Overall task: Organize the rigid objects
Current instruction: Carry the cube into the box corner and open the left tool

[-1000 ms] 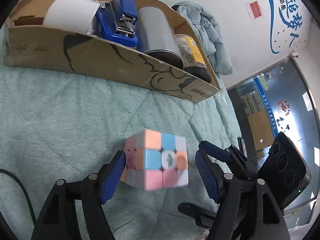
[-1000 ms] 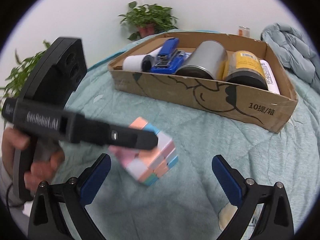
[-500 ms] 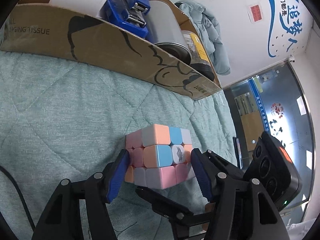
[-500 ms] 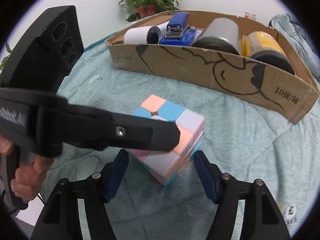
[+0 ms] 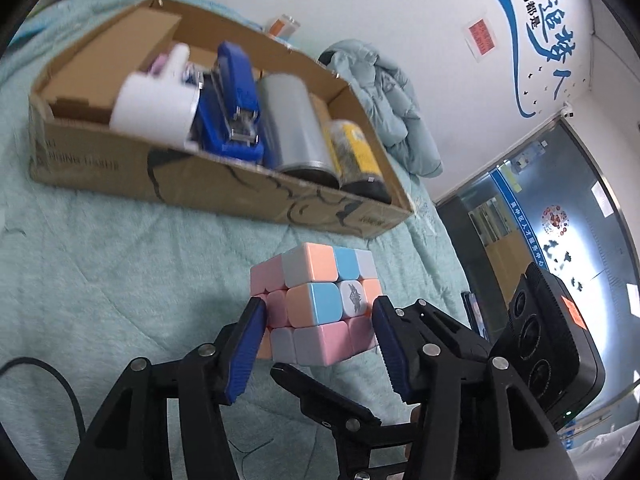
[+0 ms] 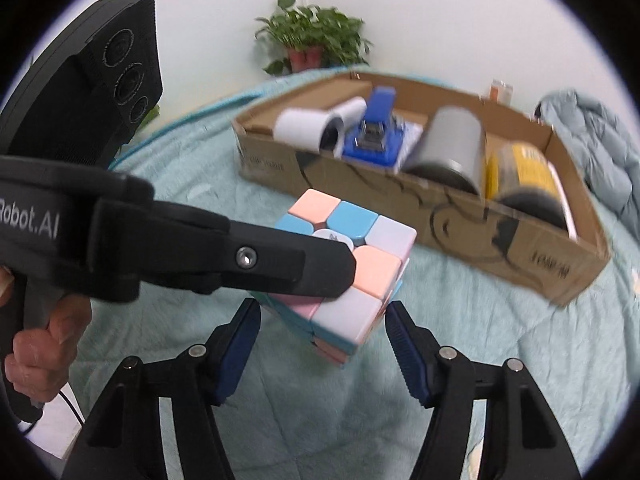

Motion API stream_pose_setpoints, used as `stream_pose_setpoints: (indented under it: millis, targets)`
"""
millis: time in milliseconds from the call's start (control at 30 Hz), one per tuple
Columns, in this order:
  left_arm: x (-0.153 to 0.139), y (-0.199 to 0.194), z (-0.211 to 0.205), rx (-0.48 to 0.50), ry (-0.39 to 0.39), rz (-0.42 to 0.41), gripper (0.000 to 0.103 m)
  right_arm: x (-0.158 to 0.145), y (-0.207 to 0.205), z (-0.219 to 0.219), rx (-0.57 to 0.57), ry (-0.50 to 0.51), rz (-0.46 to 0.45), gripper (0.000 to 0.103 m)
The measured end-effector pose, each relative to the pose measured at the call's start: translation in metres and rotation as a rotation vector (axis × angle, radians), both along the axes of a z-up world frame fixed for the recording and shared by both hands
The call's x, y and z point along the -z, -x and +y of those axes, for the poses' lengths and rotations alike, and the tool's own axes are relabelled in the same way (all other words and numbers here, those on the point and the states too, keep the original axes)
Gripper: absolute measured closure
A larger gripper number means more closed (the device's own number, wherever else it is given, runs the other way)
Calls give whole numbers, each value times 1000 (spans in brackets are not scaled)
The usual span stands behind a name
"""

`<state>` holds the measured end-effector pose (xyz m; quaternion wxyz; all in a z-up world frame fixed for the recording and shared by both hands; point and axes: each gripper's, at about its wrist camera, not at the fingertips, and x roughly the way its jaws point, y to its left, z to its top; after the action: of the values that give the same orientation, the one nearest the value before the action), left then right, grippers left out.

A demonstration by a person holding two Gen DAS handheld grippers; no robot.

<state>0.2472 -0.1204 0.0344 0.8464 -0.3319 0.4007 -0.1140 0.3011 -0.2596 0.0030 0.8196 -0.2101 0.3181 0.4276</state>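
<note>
A teal quilt (image 5: 120,264) carries a cardboard box (image 5: 224,192) of oddments. In front, lifted clear, a pastel puzzle cube (image 5: 320,304) sits clamped in the left gripper (image 5: 320,340), whose fingers have just been closing. The right gripper (image 6: 320,344) has also been narrowing, its fingers flanking the cube's lower corner; whether they press it, I cannot tell.

Even, cool indoor light fills both fisheye views, with no hard glare. A soft shadow lies on the quilt (image 5: 120,272) below and left of the cube (image 5: 316,304). Straight lines bow toward the rims, and a black circular vignette cuts off the corners. Motion blur smears the cardboard box (image 6: 460,216) and the potted plant (image 6: 312,40) in the right wrist view. The box lettering is blurred in the left wrist view. The cube stays fairly sharp in both.
</note>
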Motion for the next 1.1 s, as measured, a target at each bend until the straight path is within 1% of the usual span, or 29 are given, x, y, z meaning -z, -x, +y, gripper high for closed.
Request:
stream_pose_setpoints:
  millis: [167, 267, 500, 567, 600, 667, 767, 900, 933, 967, 1000, 1033, 1100]
  targets:
    - [-33, -3, 23, -42, -57, -56, 51, -23, -5, 20, -45, -17, -71, 39]
    - [-55, -8, 45, -78, -91, -92, 51, -40, -13, 43, -80, -32, -116, 39]
    - [-96, -38, 116, -143, -134, -129, 51, -74, -49, 103, -147, -64, -139, 39]
    - [-102, -50, 136, -165, -126, -124, 51, -82, -63, 125, -161, -69, -128, 39]
    - [-103, -57, 146, -170, -125, -120, 51, -86, -69, 133, -164, -70, -119, 39]
    - [-100, -71, 171, -180, -96, -104, 51, -89, -85, 154, -167, -61, -103, 39]
    - [-87, -89, 202, -196, -73, -51, 51, -81, -101, 176, -175, -36, -82, 39]
    - [-58, -102, 218, -209, -85, 21, 51, -61, -121, 192, -175, -33, 45, 39]
    - [-51, -104, 223, -211, -94, 59, 51, -54, -125, 198, -168, -20, 82, 39]
    - [-46, -103, 218, -218, -112, 77, 50, -50, -125, 200, -163, -9, 104, 39]
    - [-47, -100, 218, -228, -140, 81, 43, -48, -124, 200, -159, -9, 112, 35]
    - [-52, -94, 217, -244, -163, 57, 37, -49, -122, 198, -156, -15, 105, 29]
    - [-60, -79, 209, -287, -205, 7, 16, -57, -113, 180, -116, -57, 45, 17]
